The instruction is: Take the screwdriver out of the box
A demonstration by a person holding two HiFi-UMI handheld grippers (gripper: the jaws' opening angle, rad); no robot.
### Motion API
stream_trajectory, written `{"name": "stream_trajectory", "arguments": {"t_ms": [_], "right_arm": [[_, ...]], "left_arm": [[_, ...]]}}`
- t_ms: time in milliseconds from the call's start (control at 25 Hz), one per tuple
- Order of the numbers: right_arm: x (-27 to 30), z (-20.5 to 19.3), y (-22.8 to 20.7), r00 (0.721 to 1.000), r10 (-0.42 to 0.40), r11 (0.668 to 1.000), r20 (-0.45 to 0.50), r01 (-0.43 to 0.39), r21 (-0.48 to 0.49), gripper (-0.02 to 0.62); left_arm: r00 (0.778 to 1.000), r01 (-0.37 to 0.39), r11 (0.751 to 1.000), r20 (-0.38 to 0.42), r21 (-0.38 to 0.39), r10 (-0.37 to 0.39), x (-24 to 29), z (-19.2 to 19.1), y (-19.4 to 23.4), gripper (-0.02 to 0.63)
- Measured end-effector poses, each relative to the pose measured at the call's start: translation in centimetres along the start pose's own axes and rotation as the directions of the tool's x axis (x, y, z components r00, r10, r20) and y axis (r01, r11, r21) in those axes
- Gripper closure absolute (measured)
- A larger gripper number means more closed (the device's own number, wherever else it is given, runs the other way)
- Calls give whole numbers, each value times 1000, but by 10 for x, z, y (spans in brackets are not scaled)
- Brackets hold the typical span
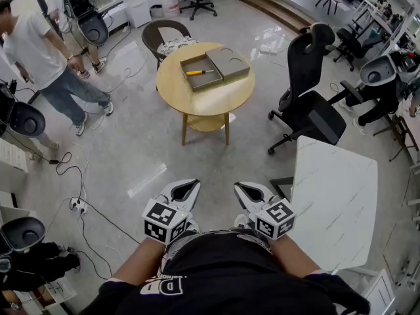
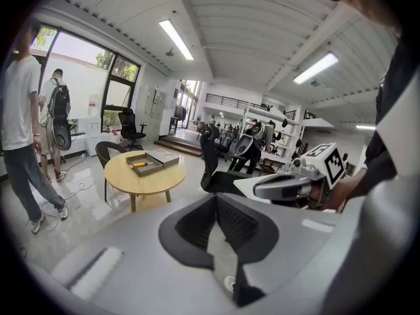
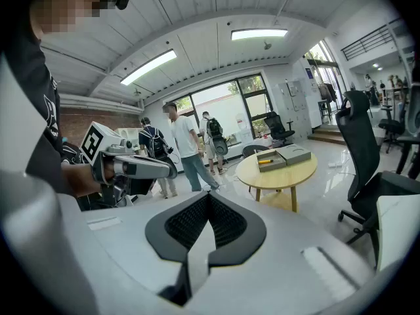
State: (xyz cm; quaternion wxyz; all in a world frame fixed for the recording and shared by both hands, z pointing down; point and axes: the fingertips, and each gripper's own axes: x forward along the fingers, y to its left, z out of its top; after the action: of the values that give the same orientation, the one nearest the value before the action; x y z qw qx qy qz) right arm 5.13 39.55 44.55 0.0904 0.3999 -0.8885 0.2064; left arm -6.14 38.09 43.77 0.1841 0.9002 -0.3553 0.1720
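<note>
Screwdriver flat in box, axis L-R, tip right

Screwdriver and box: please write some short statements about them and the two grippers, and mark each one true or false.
1. The screwdriver lies inside the open box. True.
2. The lid covers the box. False: it lies beside the box on the table.
3. The left gripper holds the screwdriver. False: its jaws are shut on nothing, well away from the table.
4. The right gripper has its jaws together and holds nothing. True.
</note>
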Motion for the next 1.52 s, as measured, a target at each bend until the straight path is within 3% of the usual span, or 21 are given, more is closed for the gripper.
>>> {"name": "stream_trajectory", "arguments": {"t_ms": [280,440,600,760,1040,1520], "right_arm": [[-1,-1,2,1000,0,1000,-4,0,10,595],[1,-2,9,999,42,998,-3,-42,36,595],[5,-5,21,998,56,998,-23,-55,7,594],[10,-6,28,999,21,999,-35,-22,-25,595],[30,-13,52,999,-18,1000,-36,18,0,595],[56,-17,80,996,-82,996,-35,82,18,595]], "left_arm": [[1000,0,1000,-5,4,0,-2,-1,-1,548],[1000,0,1000,-9,4,1,-3,-1,0,548],[1000,-2,1000,-6,0,2,-6,-3,2,548],[1000,11,1000,8,-24,-11,-14,-4,7,548],[1000,31,999,-2,15,-31,-33,-15,28,548],[997,71,997,-13,-18,-71,-61,-38,65,548]]}}
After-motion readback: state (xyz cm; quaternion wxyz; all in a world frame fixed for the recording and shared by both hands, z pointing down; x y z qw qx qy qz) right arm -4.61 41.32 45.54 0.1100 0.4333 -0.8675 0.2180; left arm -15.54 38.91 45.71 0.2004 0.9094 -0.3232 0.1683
